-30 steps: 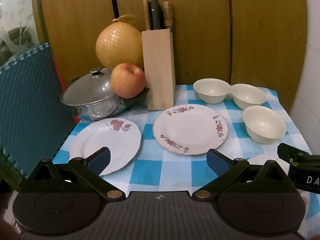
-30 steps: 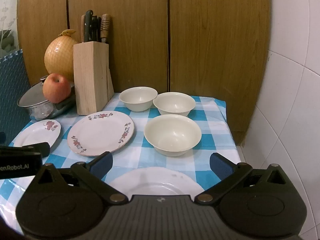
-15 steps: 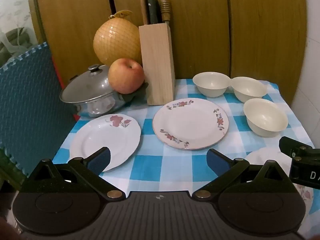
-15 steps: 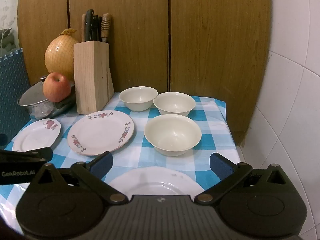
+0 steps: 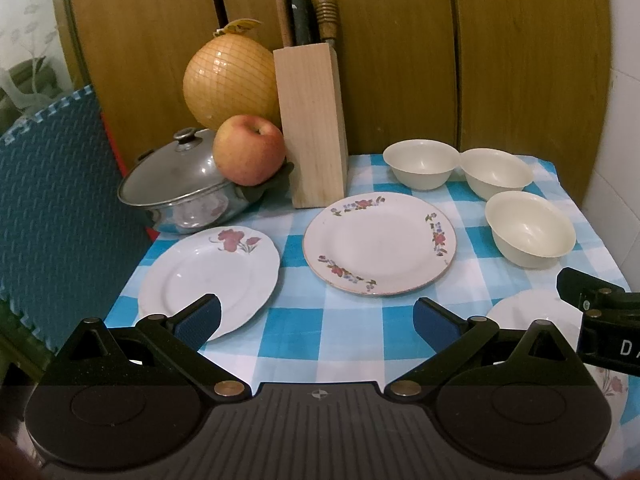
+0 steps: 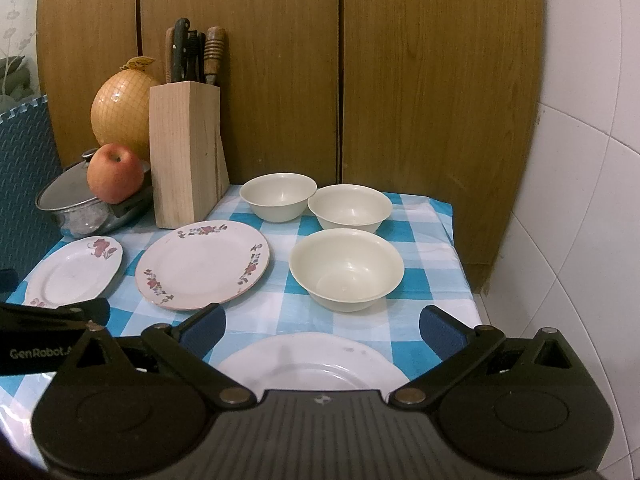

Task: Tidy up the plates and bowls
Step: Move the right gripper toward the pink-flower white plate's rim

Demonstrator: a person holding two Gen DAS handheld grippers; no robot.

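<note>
Spread with a blue-and-white checked cloth (image 5: 352, 340), the surface (image 6: 436, 248) against brown wooden panels. At the back left, a tall wooden knife block (image 5: 314, 128) with several handles standing in its slots, beside a netted yellow pomelo (image 5: 228, 80). Next to these, a lidded steel pot (image 5: 176, 192), contents hidden, with a red apple (image 5: 248, 150) resting at its rim. Centre of the cloth: a large flower-rimmed plate (image 5: 380, 242), lying flat, nothing on it. To its left, a white plate with a red flower (image 5: 208, 276), also bare, partly behind the left hand-held gripper (image 5: 316, 316), whose blue-padded fingers (image 5: 200, 316) stand wide apart, released, grasping nothing. Nearest the right-hand edge, a third white plate (image 6: 316, 360), bare, lying just below the right hand-held gripper (image 6: 322, 326), likewise spread wide and holding nothing. At the back right, three cream bowls, all upright and with nothing inside: the near bowl (image 6: 346, 268) alone in front, the left rear bowl (image 6: 278, 196) and right rear bowl (image 6: 350, 208) side by side behind it, rims touching or nearly so.
</note>
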